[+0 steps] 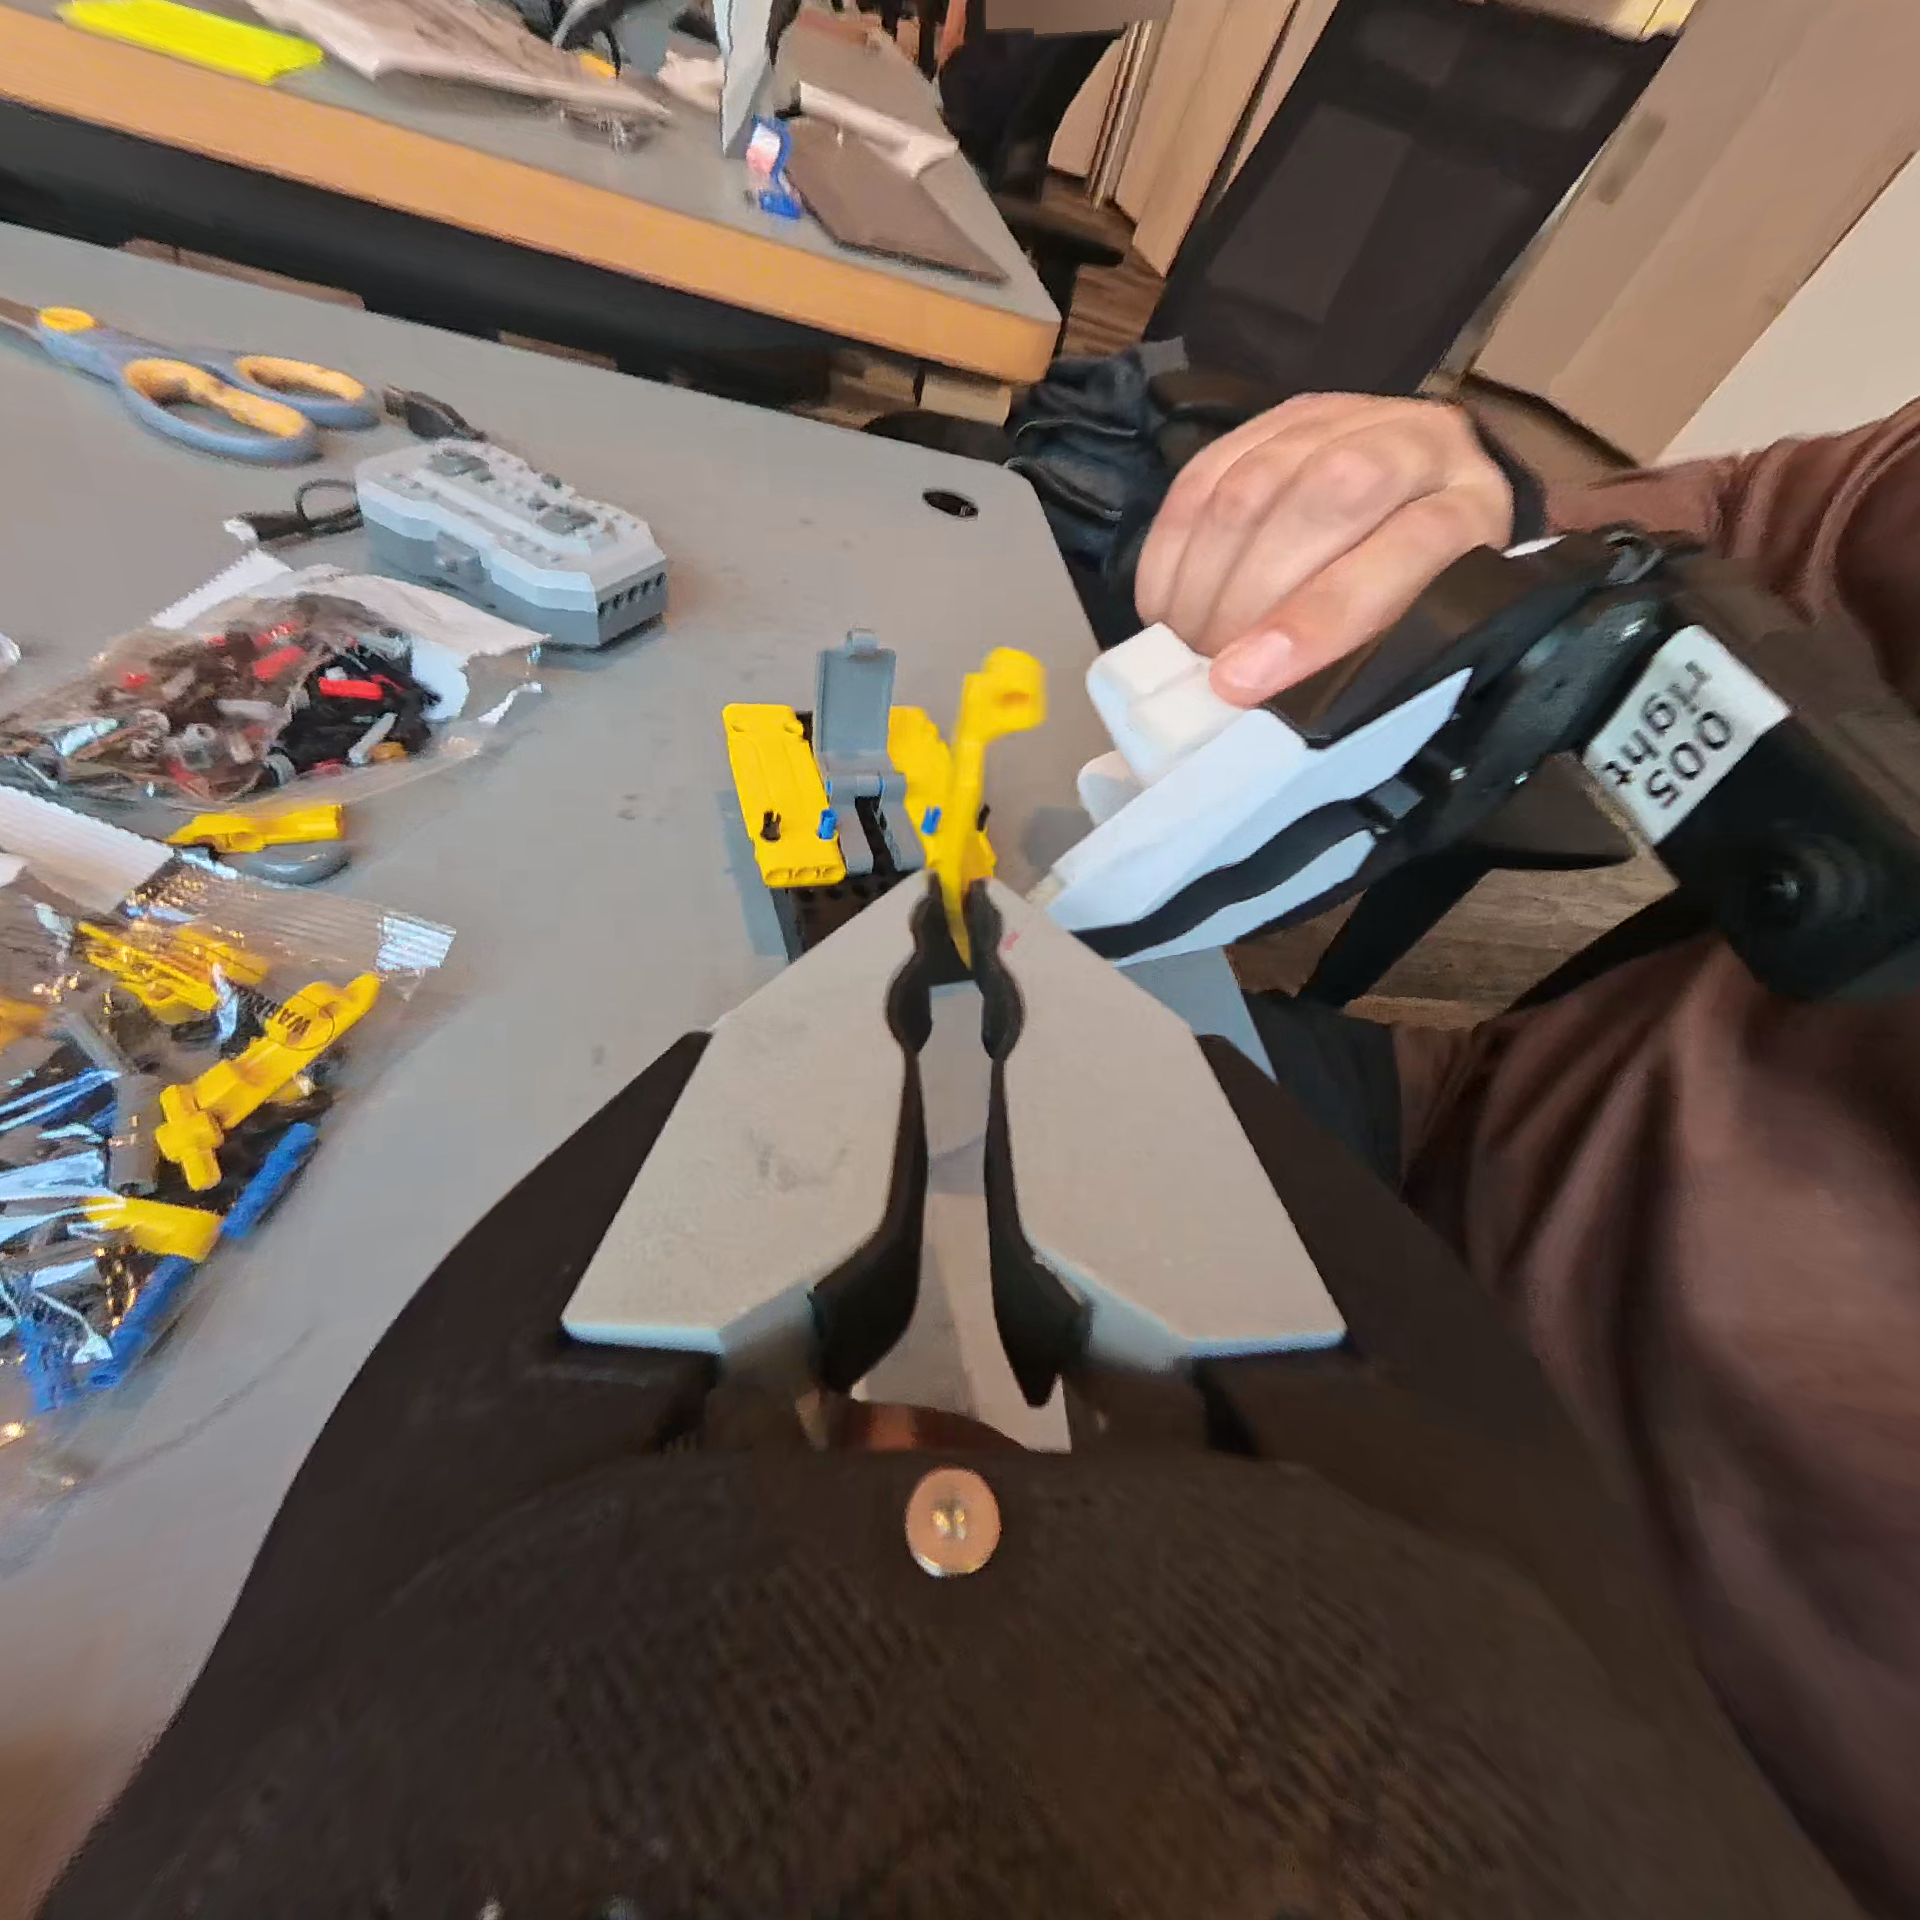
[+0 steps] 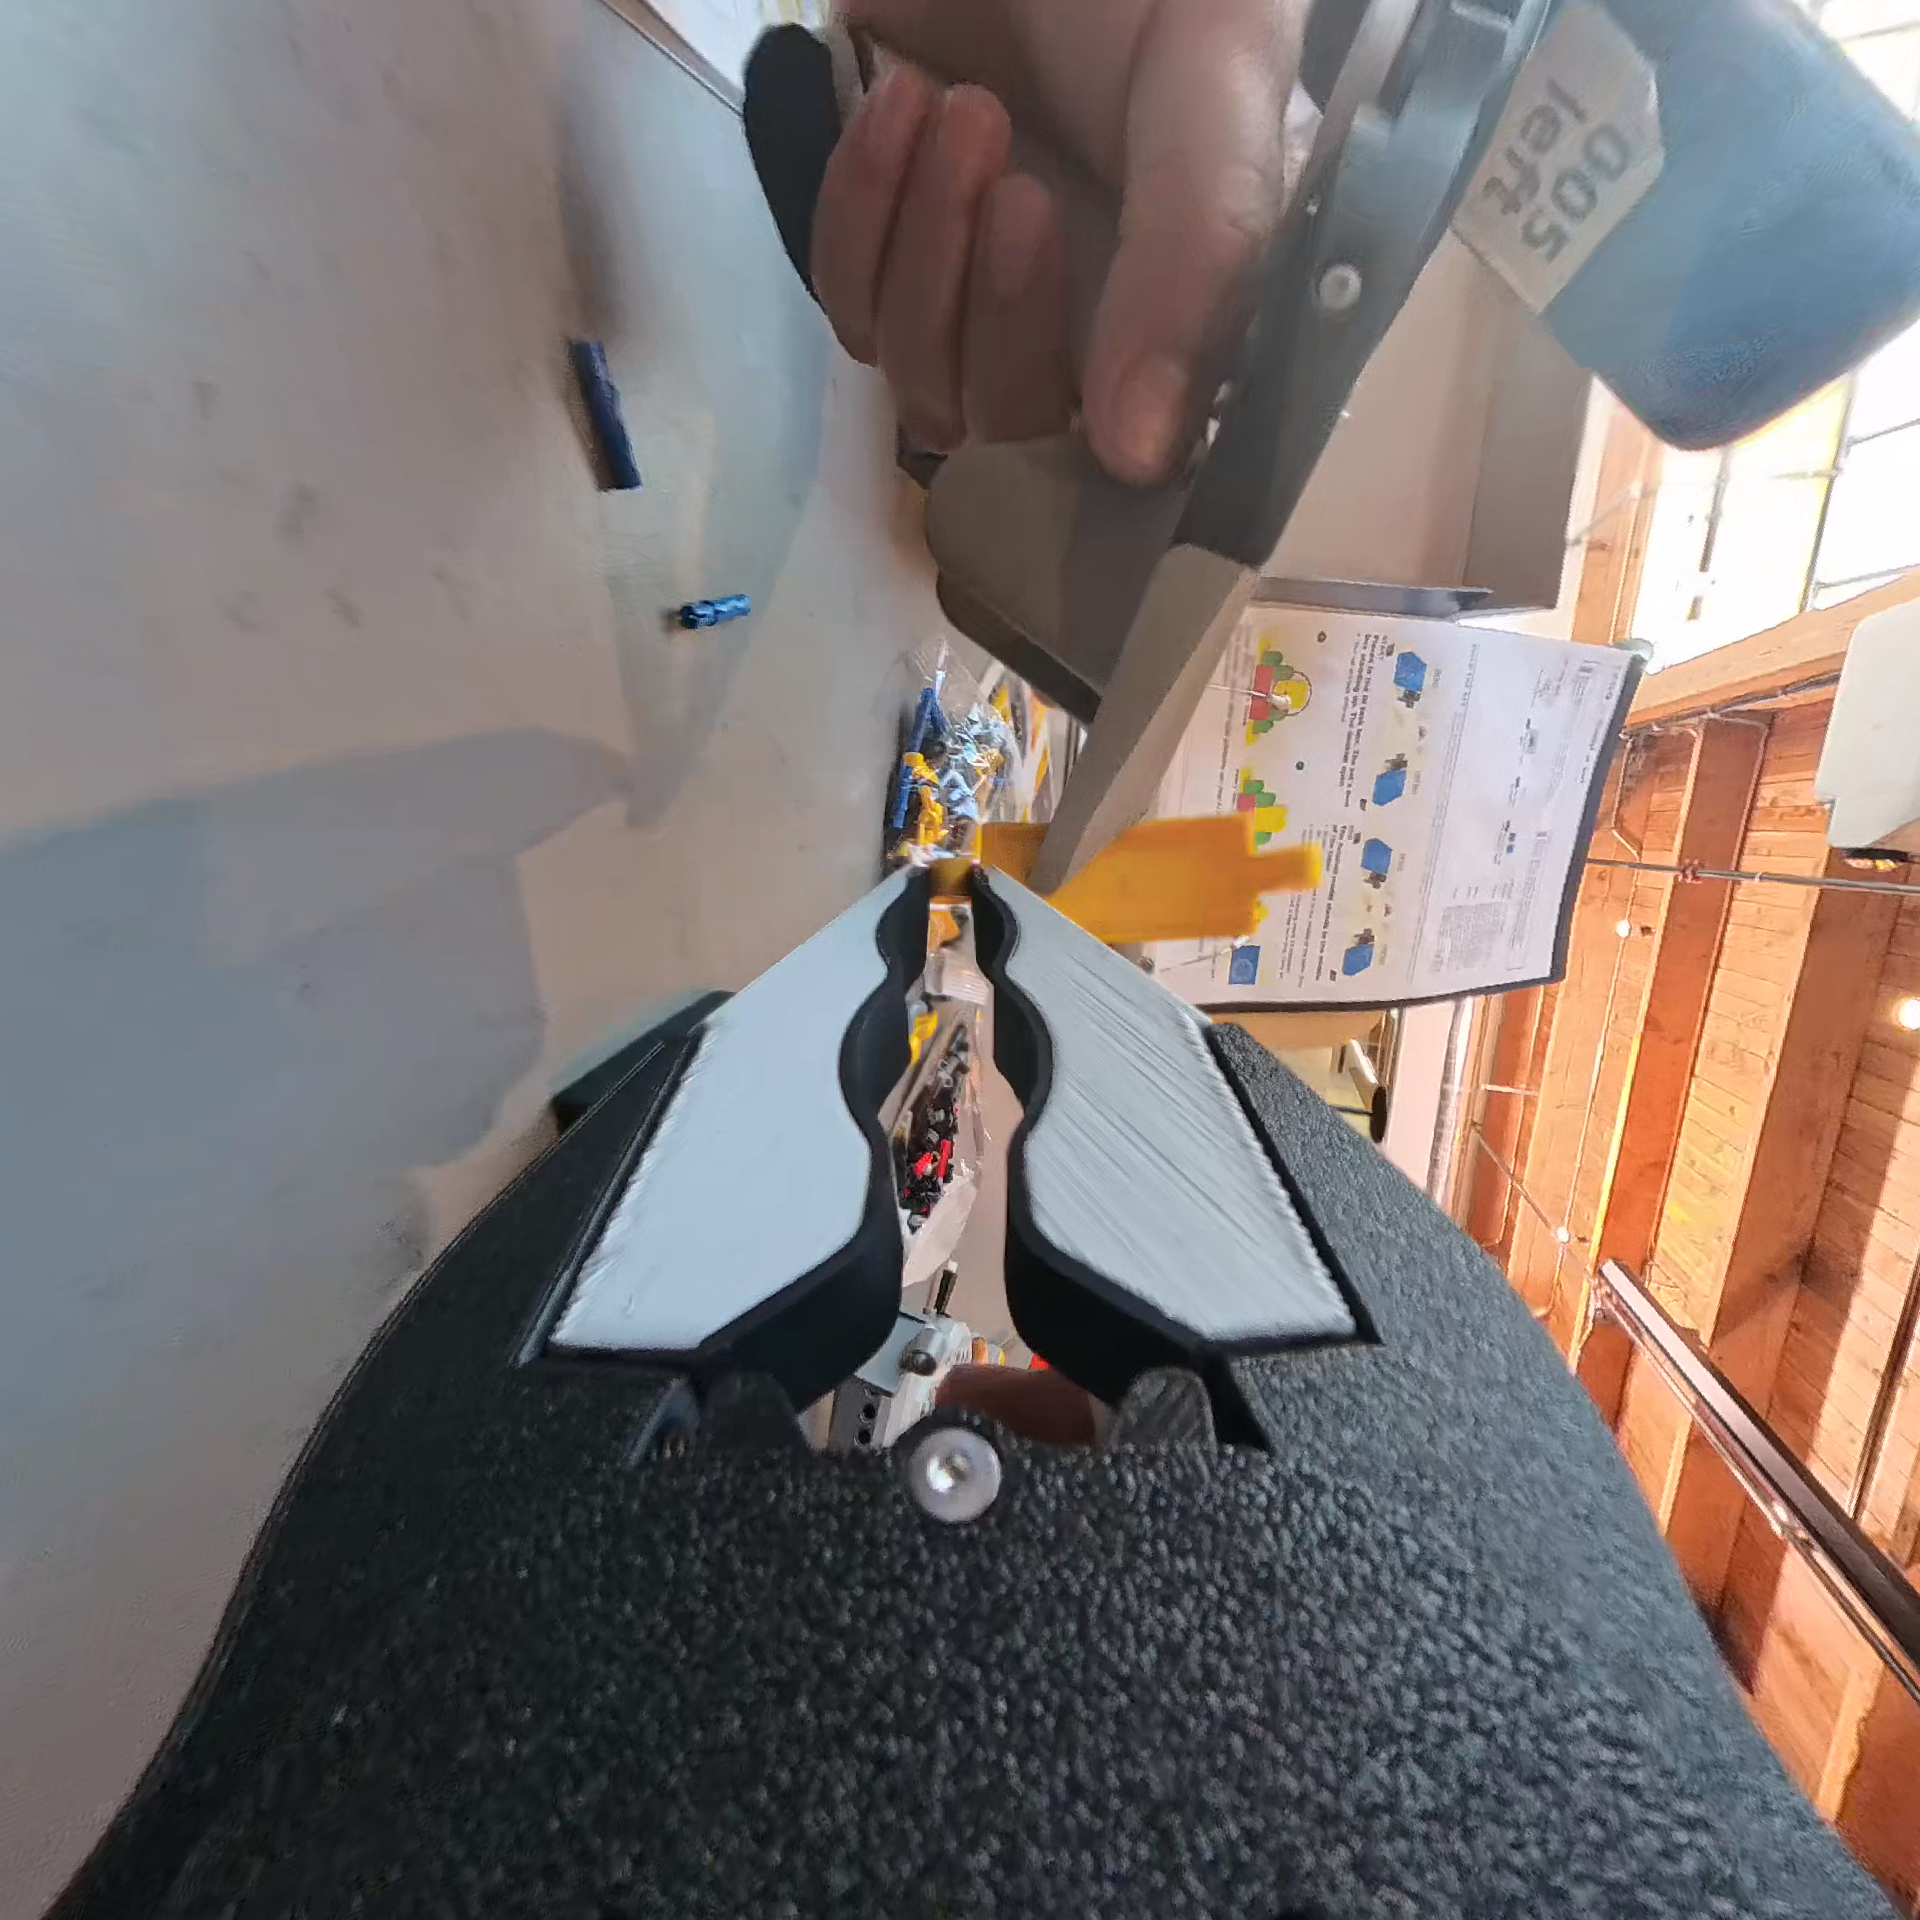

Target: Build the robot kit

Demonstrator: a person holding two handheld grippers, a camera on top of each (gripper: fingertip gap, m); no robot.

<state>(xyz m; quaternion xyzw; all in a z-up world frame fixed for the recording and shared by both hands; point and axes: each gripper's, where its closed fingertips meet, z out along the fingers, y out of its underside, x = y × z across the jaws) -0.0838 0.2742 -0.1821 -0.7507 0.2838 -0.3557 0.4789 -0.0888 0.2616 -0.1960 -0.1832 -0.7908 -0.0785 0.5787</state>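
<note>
Near the edge of the grey worktop (image 1: 727, 540), a long yellow plastic toy-brick piece (image 1: 971, 769) is held upright by the left gripper (image 1: 951, 920), whose jaws are closed on its lower end. Just behind it a small build of yellow panels and a grey hinged flap on a black base (image 1: 831, 790) stands on the worktop. The right gripper (image 1: 1051, 891) is brought in from the side, held by a person's hand (image 1: 1320, 540); its jaws are drawn almost together, their tips just beside the foot of the yellow piece (whether anything is pinched there cannot be told). Further left lie clear bags of small plastic parts (image 1: 249, 707), a grey battery box (image 1: 509, 540) and yellow-and-grey-handled scissors (image 1: 208, 395). Seen from the right wrist, a short blue pin (image 2: 714, 611) lies on the worktop and a printed instruction sheet (image 2: 1403, 810) stands beyond.
</note>
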